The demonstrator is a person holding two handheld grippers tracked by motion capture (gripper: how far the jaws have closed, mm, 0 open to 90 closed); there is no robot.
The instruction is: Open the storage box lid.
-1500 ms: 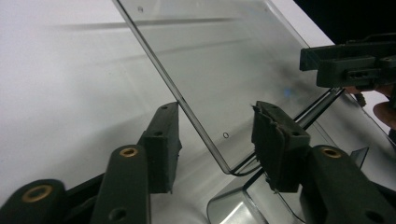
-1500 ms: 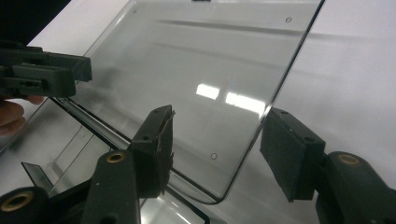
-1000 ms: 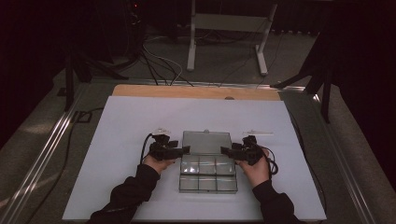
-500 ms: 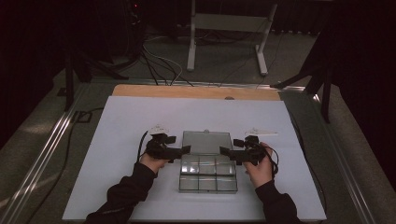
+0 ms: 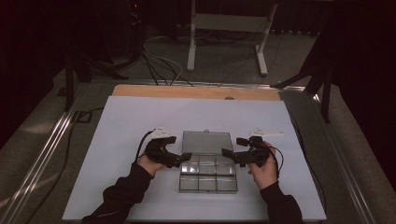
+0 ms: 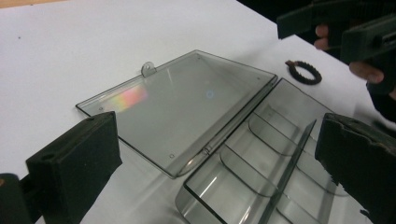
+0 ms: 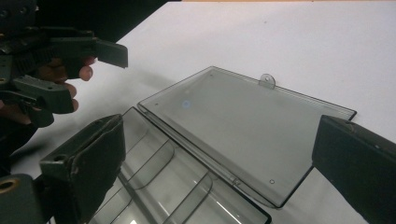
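Note:
A clear plastic compartment box (image 5: 208,177) lies on the white table, its lid (image 5: 207,142) folded back flat behind it. My left gripper (image 5: 181,158) hovers at the box's left edge and my right gripper (image 5: 232,147) at its right edge, pointing at each other. Both sets of jaws have just been opening and hold nothing. In the left gripper view my left gripper (image 6: 217,161) stands wide over the lid (image 6: 182,102) and the empty tray (image 6: 261,163). The right gripper view has my right gripper (image 7: 219,163) wide over the lid (image 7: 243,126), with the left gripper (image 7: 70,60) beyond.
A small black ring (image 6: 303,72) lies on the table beside the box's right end. The white sheet (image 5: 116,140) covers the table, with a wooden strip (image 5: 187,92) along its back. Metal rails (image 5: 42,158) run down both sides. Cables and a stand's legs (image 5: 224,42) are on the floor behind.
Both hands have lifted a little and drawn slightly away from the box's sides. Both grippers' jaws have spread wider. The box and its lid lie as before.

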